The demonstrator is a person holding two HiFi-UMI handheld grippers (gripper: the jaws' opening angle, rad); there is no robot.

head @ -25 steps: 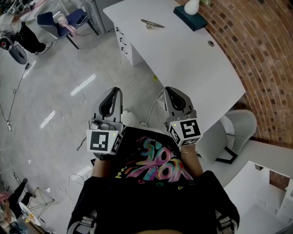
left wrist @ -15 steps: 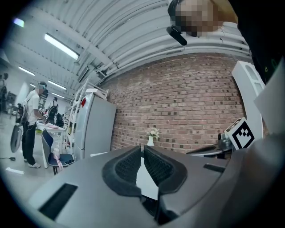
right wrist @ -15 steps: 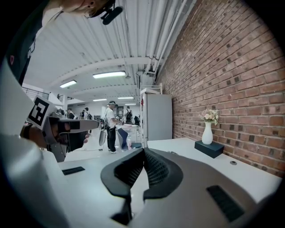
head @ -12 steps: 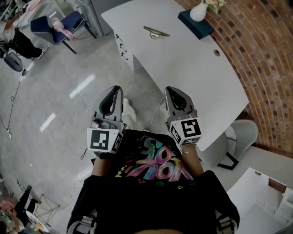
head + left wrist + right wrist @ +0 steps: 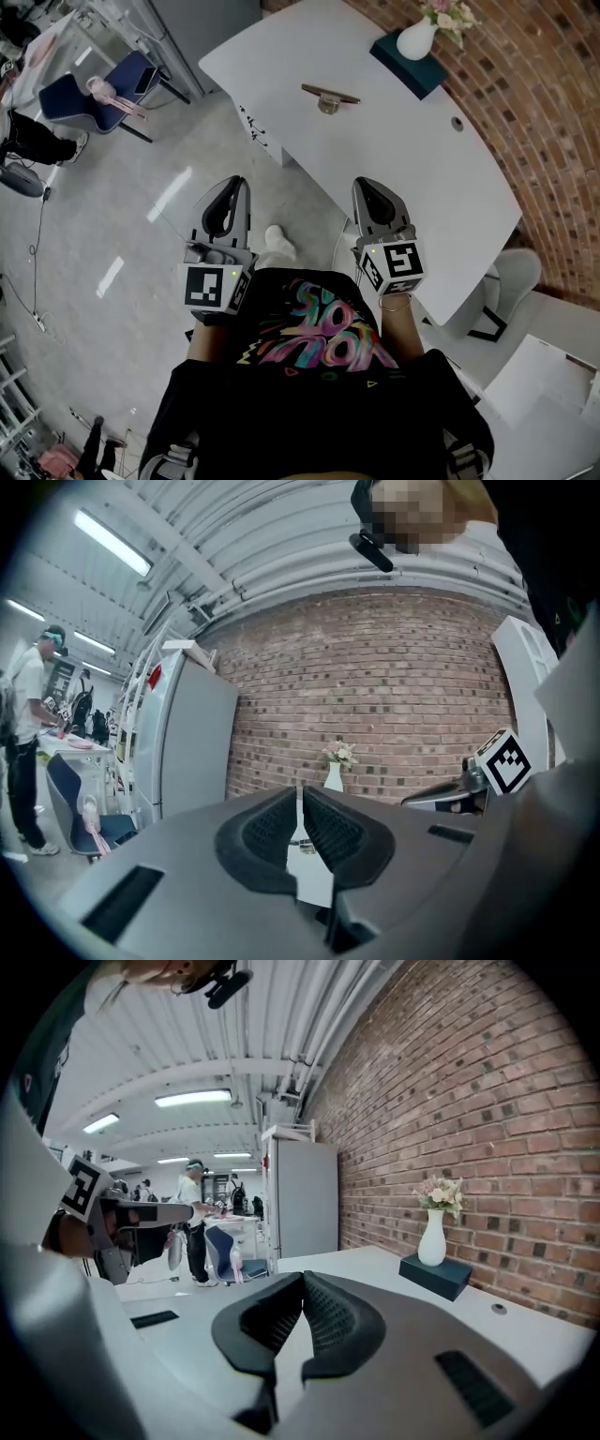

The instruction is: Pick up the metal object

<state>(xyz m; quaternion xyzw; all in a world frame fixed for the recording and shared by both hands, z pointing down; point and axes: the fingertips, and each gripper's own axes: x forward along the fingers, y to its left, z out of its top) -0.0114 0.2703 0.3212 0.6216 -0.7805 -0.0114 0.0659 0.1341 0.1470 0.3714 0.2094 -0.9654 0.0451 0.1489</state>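
Right now the white tabletop [image 5: 412, 187] runs diagonally ahead of you. Its long near edge faces the open grey floor [image 5: 122, 244] on your left, and its far side sits close to the brick wall [image 5: 553, 112]. The floor between you and that near edge is open, and a blue chair [image 5: 94, 89] stands well off to the left.

You hold both arms forward and side by side. The left hand-held gripper [image 5: 232, 187] hangs over the floor with its jaws clenched on nothing. The right hand-held gripper [image 5: 368, 187] overlaps the tabletop's near edge in the head view and is likewise clenched and empty.

The metal object [image 5: 329, 96] lies on the tabletop well ahead of both, apart from the white vase [image 5: 416, 39] at the far corner.
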